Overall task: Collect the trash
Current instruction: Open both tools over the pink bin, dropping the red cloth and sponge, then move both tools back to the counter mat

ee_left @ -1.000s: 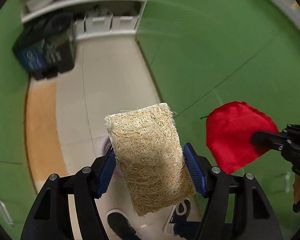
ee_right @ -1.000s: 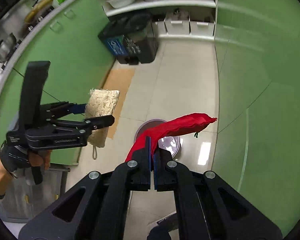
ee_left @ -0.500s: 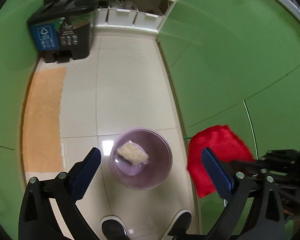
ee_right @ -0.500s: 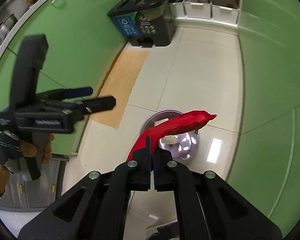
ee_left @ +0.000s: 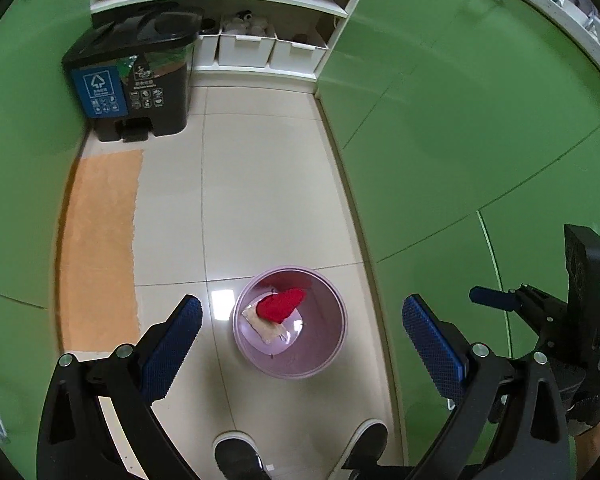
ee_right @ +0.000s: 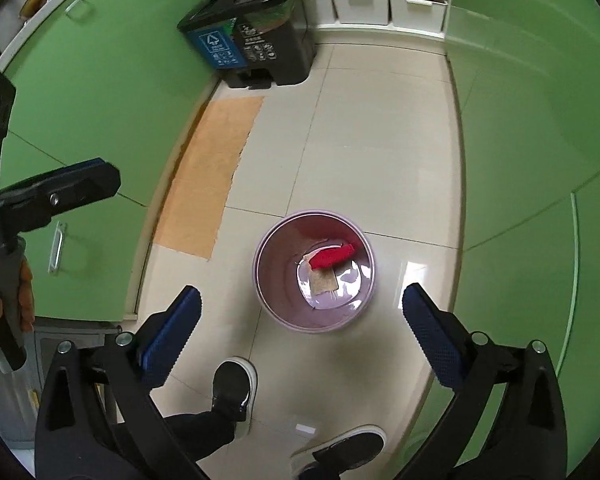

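Red cloth (ee_left: 281,303) lay inside the lilac bin (ee_left: 328,356) on the tiled floor (ee_left: 260,184), draped over the straw-coloured loofah pad (ee_left: 265,327) at the bin's bottom. Both sets of tongs hung above it, pointing steeply down. The right tongs (ee_right: 302,318) had just been opening; their blue pads stood wide apart with nothing between them, the cloth already down in the bin. The left tongs (ee_left: 302,330) were spread just as wide and equally empty.

Judged from this, the drop was done and the step in hand was to clear away. It would go best by lifting both tongs straight up off the bin before swinging them aside, so neither pad could clip the rim and tip it. The person's shoes (ee_right: 233,390) stood just beside the bin, so stepping back carefully mattered too. The black pedal bin (ee_left: 134,80) at the floor's far edge stood well apart.
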